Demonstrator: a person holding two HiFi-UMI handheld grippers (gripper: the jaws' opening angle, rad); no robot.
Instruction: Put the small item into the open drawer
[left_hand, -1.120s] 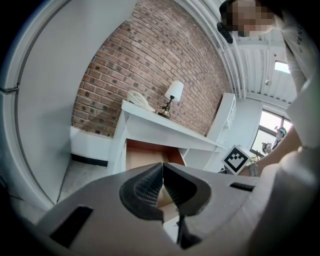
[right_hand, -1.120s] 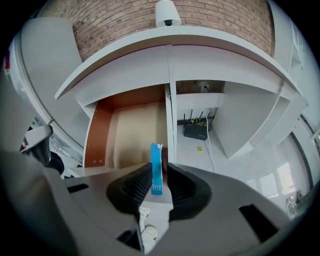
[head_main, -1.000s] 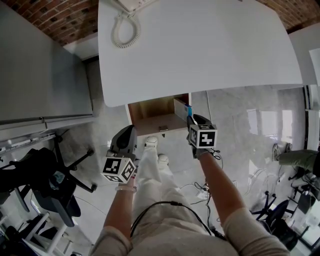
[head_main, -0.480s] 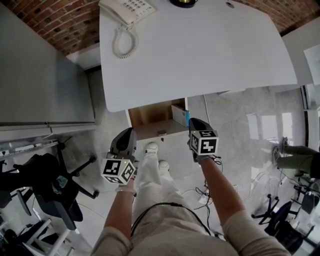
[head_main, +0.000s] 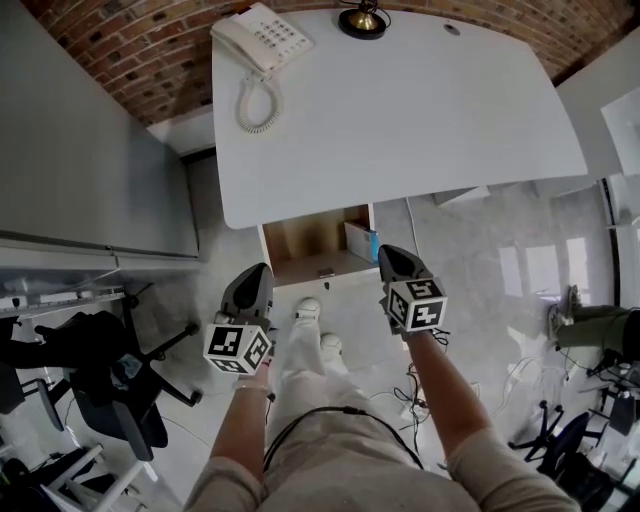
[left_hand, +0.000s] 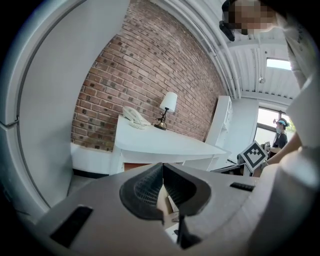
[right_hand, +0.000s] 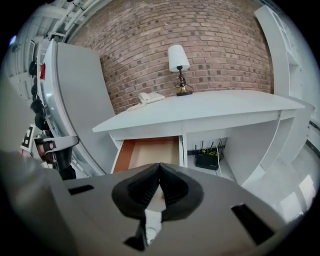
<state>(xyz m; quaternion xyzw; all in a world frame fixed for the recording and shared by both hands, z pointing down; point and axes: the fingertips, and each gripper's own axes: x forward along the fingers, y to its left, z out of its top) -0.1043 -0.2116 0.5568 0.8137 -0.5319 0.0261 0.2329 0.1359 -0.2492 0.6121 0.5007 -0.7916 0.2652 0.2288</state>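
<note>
Both grippers are pinched shut, pads together and nothing between them. The small white box with a blue edge (head_main: 362, 241) is already inside the open wooden drawer (head_main: 303, 240), set against its right wall under the white desk (head_main: 400, 110). Its long axis runs near to far along that wall. From the right gripper (head_main: 388, 254) the box lies just beyond the tips and slightly left, close but apart. The left gripper (head_main: 258, 272) sits near the drawer's left front corner, well away from the box. By my judgement the placing is done. Any further touch on the box or the drawer front suits the right gripper, which is nearer and already lined up with the box's length.
</note>
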